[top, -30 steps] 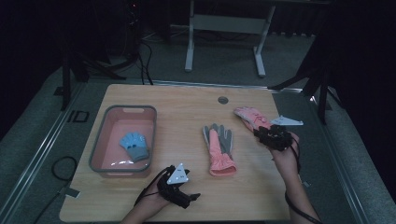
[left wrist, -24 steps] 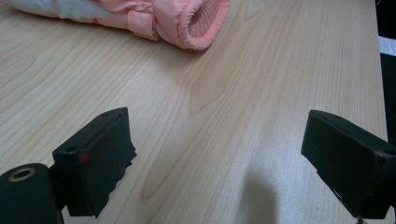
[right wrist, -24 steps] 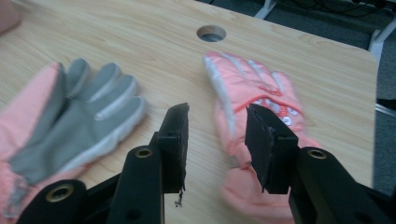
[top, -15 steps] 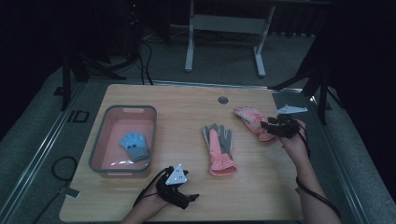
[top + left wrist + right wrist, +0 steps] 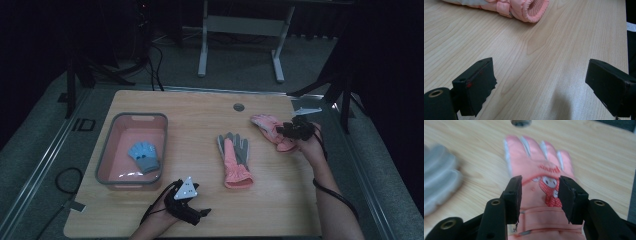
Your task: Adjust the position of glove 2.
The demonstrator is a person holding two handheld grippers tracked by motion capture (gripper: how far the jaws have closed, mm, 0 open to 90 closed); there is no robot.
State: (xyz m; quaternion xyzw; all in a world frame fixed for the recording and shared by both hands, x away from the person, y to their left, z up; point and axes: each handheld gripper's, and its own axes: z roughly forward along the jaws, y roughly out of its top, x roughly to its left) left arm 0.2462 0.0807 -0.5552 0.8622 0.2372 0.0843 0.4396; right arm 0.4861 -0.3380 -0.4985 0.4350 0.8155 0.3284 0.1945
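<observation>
over the pink glove [image 5: 537, 192] the right gripper [image 5: 539, 188] hangs part-open, jaws just widened; next, lower and pinch it

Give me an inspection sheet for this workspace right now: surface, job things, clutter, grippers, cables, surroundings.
Surface: wooden table, light grain, with a round grommet near the far edge.
Job's things: pink glove flat at the right, under the right gripper; pink and grey glove flat mid-table; blue glove inside the pink bin at the left.
Clutter: nothing seen.
Grippers: right gripper over the pink glove's cuff end, jaws just opened wider, astride the printed patch, not pressing. Left gripper low over bare wood, jaws wide, nothing between.
Cables: one trailing along the right forearm; more on the floor at the left.
Surroundings: dark room, white table frame behind.
</observation>
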